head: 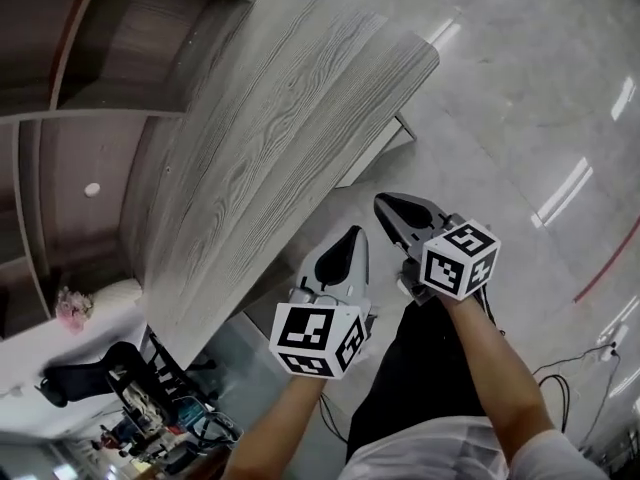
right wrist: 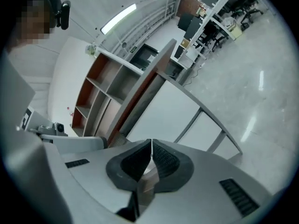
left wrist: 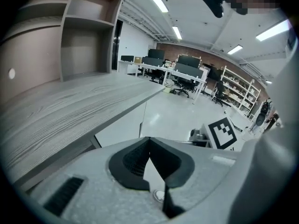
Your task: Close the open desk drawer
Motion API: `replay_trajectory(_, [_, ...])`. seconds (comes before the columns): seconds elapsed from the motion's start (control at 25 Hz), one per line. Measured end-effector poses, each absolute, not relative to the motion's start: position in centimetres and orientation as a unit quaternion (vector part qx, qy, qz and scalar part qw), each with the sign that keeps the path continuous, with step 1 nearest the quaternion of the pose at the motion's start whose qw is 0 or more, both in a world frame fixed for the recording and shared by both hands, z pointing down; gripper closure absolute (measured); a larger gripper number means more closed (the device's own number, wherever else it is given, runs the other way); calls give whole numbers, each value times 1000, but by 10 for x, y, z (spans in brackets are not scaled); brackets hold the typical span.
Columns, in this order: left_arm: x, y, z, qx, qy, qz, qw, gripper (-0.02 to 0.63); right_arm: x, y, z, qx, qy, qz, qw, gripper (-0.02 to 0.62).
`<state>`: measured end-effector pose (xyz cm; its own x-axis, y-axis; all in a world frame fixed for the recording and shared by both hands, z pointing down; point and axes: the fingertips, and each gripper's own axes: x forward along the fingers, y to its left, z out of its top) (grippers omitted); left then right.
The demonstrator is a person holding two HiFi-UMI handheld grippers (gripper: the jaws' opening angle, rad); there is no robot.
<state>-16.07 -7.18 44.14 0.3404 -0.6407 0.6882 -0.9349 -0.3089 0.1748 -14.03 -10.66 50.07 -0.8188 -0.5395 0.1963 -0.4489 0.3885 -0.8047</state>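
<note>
The grey wood-grain desk top [head: 270, 148] runs from lower left to upper right in the head view. Below its edge sits a white panel [head: 375, 153], which also shows as the white panel [left wrist: 119, 127] and the white panel [right wrist: 163, 115] framed in grey. I cannot make out an open drawer. My left gripper [head: 352, 234] hangs over the floor just off the desk's edge; its tips meet with nothing between them [left wrist: 149, 140]. My right gripper [head: 384, 202] is beside it, slightly farther out, rolled on its side and also shut and empty [right wrist: 151, 142].
A shelf unit [head: 110, 58] with open compartments stands at the desk's far side. Black cables [head: 560, 378] and a red line [head: 605, 263] lie on the glossy floor at right. A black chair [head: 90, 378] and clutter sit at lower left. Office desks [left wrist: 182, 73] stand far off.
</note>
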Motion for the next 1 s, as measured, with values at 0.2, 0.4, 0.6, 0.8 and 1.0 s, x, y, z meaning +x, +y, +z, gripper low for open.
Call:
replay_trajectory(0.2, [-162,-91,462,751,-534,260,290,604,-152,-128,524,-268,829,-486,72,600])
replay_trajectory(0.4, [-169,-108,475,732,-565,240,296,604,-153,-146,548,-264,812,-512,97,600])
replay_trajectory(0.6, [-176,-108,486,725,-568,249,301,604,-157,-160,560,-254,803,-520,142,573])
replay_trajectory(0.8, [-177,-103,497,730,-553,268,300,604,-164,-168,561,-226,779,-546,208,422])
replay_trajectory(1.0, [-179,-102,498,728,-556,273,295,604,-165,-176,555,-182,743,-581,278,370])
